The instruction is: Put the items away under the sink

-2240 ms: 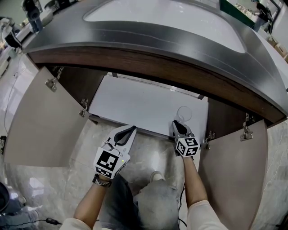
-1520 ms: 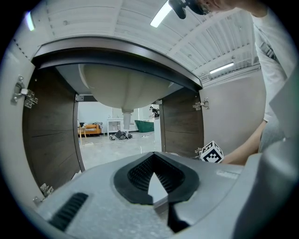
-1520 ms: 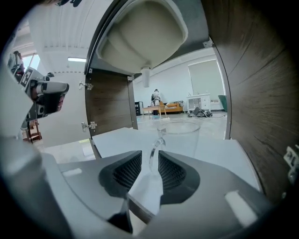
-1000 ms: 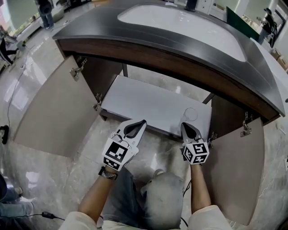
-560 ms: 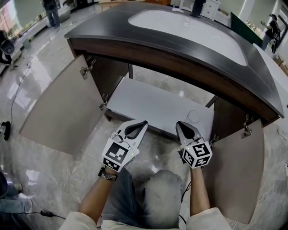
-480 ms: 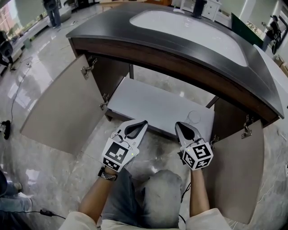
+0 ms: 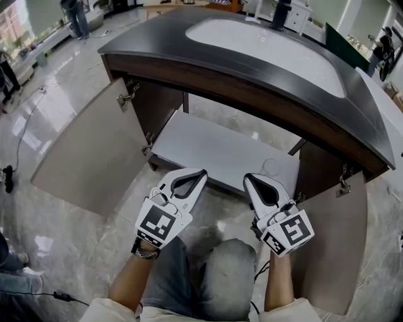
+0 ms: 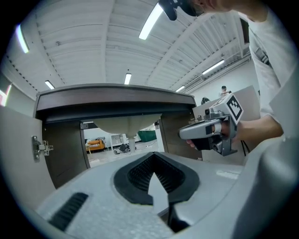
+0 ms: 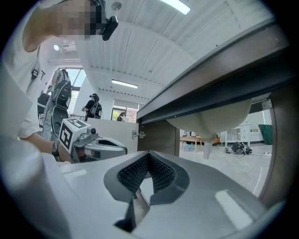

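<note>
Closest to you is your bent knee in grey trousers (image 7: 220, 277), above the glossy marble floor (image 7: 82, 251). Just ahead of the knee you hold both tools side by side, near each other but not touching, and both point toward the cabinet.

The left gripper (image 7: 203, 171) is clenched. In the left gripper view its two tips meet, the ribbed black pads bow apart only behind the tips, and nothing sits in that gap. The right gripper (image 7: 246, 177) is the same: tips pressed together, with nothing gripped between the pads. Each one carries its marker cube at the end near your wrist.

Beyond the tips lies the front edge of the pale cabinet shelf (image 7: 208, 144) under the sink. The clear glass (image 7: 272, 167) stands upright on this shelf near its right front corner, just past the right gripper and apart from it. It is faint in the head view, so I cannot tell you more about its form.

Both cabinet doors stand wide open, the left door (image 7: 88, 151) and the right door (image 7: 330, 245), each with hinges on its inner edge.

Over the shelf is the dark curved countertop (image 7: 252, 72) with the white basin (image 7: 271, 47) set in it, and the dark faucet (image 7: 281, 12) behind the basin.
</note>
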